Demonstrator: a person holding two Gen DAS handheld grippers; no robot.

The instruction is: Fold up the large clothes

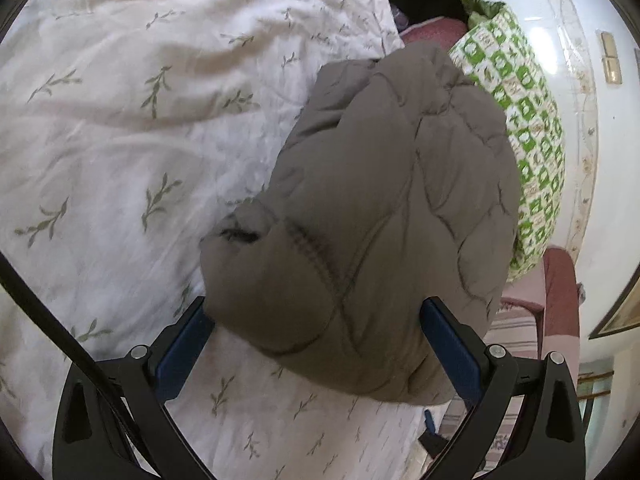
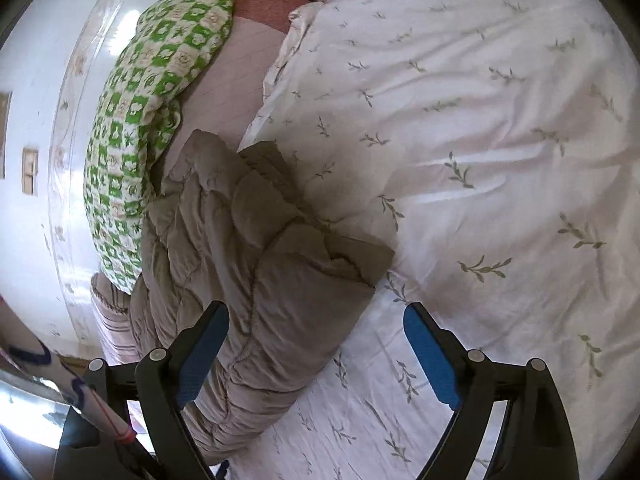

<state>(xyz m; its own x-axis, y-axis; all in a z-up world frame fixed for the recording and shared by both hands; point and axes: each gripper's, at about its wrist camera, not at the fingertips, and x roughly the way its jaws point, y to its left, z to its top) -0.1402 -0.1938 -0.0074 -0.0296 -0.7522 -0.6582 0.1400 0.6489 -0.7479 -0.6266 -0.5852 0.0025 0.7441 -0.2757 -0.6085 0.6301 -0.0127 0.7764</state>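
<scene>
my left fingers stand wide apart with the near end of the coat between them; the pads sit just beside the fabric on both sides, and i cannot tell whether they press it. my right fingers are released, spread wide, with one pad over the coat edge and the other over the quilt. the coat is a grey-brown quilted bundle, folded over, lying on the white leaf-print quilt on the bed. its far side lies against a green checked pillow near the headboard.
</scene>
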